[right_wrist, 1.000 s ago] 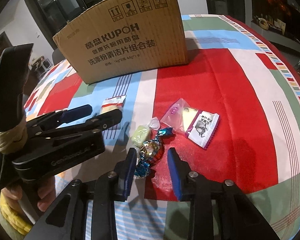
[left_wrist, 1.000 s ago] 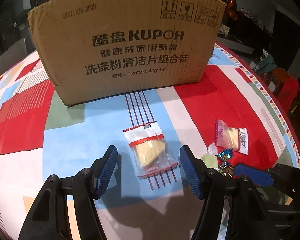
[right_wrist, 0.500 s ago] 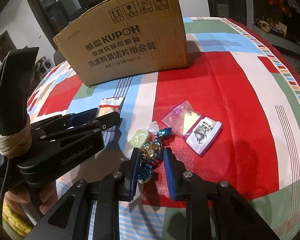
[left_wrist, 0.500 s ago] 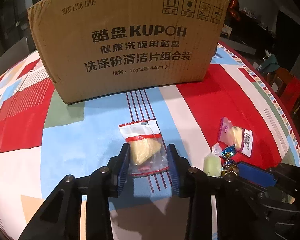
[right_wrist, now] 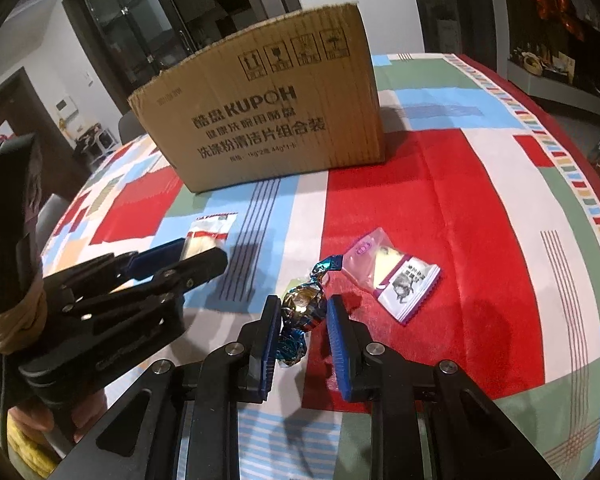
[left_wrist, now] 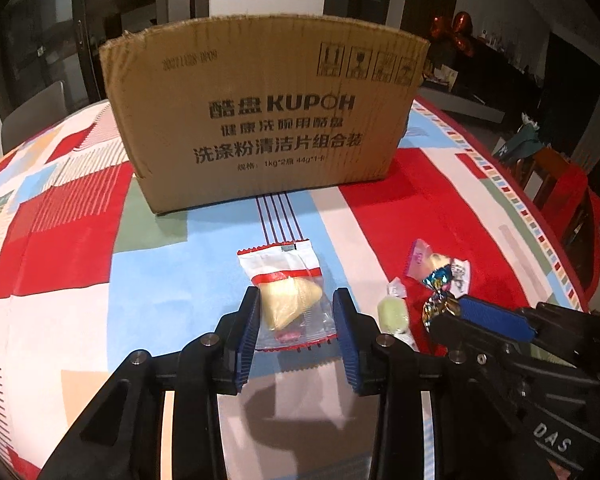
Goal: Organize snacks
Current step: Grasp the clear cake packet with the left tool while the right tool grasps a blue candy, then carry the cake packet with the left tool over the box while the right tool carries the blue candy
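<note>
The left gripper has its blue ribbed pads on either side of the clear plastic sachet with a red-and-white header and a pale yellow snack inside. The pads press the sachet's near half; the header end projects forward past the fingertips. The sachet's long axis runs along the fingers, pointing toward the brown corrugated cardboard box with black printed lettering, which stands straight ahead on the patchwork red, blue and white tablecloth.

Between the two tools, the small pale green wrapped candy lies loose on the cloth, just beside the left gripper's right finger.

The right gripper is clamped on the round gold-foil candy with blue twisted ends. The candy's twist axis runs roughly along the fingers, one end pointing forward and the other back between the pads. The clear pink-and-purple sachet with a white printed label lies flat on the red panel, ahead and to the right of this gripper, not touching it.

Judgement: both grasps appear seated. The box lies forward of both tools, and the left gripper is nearer to its front wall. The next move likely calls for a lift and forward carry over the box rim.
</note>
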Action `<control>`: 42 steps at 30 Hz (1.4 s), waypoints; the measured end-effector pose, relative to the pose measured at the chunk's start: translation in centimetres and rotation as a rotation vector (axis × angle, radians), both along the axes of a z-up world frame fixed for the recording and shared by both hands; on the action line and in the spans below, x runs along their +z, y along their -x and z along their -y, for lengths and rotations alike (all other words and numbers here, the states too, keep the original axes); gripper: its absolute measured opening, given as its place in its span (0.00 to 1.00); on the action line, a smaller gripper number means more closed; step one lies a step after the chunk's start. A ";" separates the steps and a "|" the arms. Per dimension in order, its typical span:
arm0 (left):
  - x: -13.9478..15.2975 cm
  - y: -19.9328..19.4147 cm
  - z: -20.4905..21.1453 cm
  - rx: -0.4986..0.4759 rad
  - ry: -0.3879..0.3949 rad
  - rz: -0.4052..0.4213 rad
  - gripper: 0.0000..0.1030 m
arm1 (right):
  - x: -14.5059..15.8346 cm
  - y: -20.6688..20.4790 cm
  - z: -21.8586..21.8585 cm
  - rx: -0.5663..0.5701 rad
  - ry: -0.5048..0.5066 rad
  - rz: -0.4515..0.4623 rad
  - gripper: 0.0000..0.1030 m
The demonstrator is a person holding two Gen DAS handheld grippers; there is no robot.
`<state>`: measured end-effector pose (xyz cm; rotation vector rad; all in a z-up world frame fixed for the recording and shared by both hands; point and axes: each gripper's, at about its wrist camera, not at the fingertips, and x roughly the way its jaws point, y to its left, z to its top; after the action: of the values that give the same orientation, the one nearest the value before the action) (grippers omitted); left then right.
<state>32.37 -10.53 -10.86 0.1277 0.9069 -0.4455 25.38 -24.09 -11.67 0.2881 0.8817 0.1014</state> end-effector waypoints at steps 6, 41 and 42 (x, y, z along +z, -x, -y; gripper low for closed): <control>2.1 1.0 -0.5 0.010 0.026 0.033 0.35 | 1.8 0.4 -0.2 0.003 -0.007 0.044 0.24; 14.7 0.0 -2.4 0.071 0.086 0.316 0.35 | 14.5 -2.3 0.2 0.016 -0.003 0.359 0.24; 14.9 -0.2 -2.4 0.072 0.085 0.317 0.35 | 14.9 -2.5 0.1 0.019 0.000 0.368 0.24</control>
<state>32.57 -8.12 4.02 0.0847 0.5783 -0.3829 27.86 -24.21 3.21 0.2507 0.5191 0.1666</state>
